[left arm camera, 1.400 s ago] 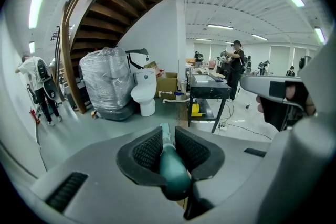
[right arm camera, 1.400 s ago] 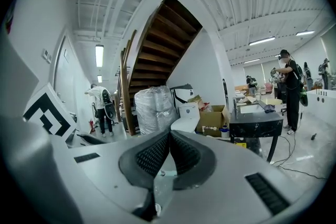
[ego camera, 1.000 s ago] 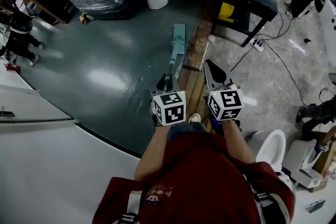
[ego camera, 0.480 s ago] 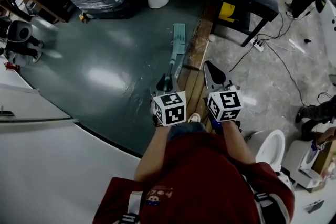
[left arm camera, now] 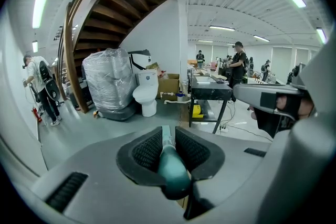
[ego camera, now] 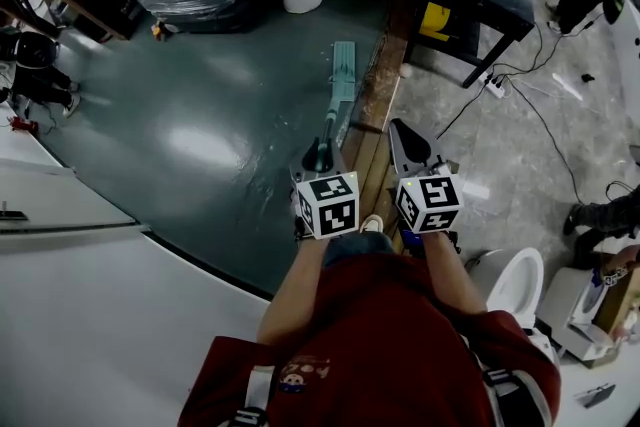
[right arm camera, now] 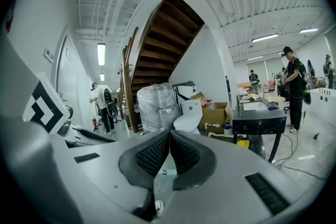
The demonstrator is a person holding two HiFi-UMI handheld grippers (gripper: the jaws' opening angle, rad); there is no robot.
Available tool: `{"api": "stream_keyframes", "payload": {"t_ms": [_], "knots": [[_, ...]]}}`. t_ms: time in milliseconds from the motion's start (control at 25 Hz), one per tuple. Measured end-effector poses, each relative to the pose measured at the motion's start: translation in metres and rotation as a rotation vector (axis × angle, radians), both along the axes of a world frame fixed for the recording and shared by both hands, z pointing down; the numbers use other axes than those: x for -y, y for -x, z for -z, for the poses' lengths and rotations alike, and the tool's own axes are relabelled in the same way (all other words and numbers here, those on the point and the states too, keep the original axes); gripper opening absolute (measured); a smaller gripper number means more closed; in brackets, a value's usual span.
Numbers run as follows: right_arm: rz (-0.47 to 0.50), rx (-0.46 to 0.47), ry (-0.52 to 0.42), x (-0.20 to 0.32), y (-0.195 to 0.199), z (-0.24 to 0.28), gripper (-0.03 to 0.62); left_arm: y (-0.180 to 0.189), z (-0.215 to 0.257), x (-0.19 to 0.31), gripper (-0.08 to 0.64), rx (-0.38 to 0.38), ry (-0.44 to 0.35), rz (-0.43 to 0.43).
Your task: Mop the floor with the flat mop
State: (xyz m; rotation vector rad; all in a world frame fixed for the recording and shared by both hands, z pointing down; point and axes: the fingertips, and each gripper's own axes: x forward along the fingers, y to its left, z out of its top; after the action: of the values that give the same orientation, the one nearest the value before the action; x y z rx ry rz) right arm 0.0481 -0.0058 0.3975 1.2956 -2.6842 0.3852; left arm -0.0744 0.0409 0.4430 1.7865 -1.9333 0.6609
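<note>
Dark green floor point(ego camera: 200, 145) spreads ahead, with the flat mop point(ego camera: 341, 80) resting on it beside a wooden strip point(ego camera: 372, 115). The left gripper point(ego camera: 318, 153) clamps its handle point(left arm camera: 170, 165); the right gripper point(ego camera: 400, 133) has its jaws pressed together on nothing.

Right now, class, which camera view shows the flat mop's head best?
The head view: the whole mop head lies flat on the green floor, its handle running back to the left gripper. The left gripper view shows only the handle clamped in its jaws. The right gripper view shows no mop.
</note>
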Motion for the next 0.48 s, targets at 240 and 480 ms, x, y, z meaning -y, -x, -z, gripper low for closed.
{"api": "stream_keyframes", "payload": {"t_ms": [240, 480], "knots": [[0.006, -0.003, 0.007, 0.0, 0.01, -0.001, 0.02, 0.01, 0.0, 0.006, 0.091, -0.004, -0.018, 0.017], [-0.013, -0.012, 0.022, 0.011, 0.01, -0.007, 0.02, 0.012, -0.011, 0.024, 0.091, -0.017, -0.009, 0.006]]}}
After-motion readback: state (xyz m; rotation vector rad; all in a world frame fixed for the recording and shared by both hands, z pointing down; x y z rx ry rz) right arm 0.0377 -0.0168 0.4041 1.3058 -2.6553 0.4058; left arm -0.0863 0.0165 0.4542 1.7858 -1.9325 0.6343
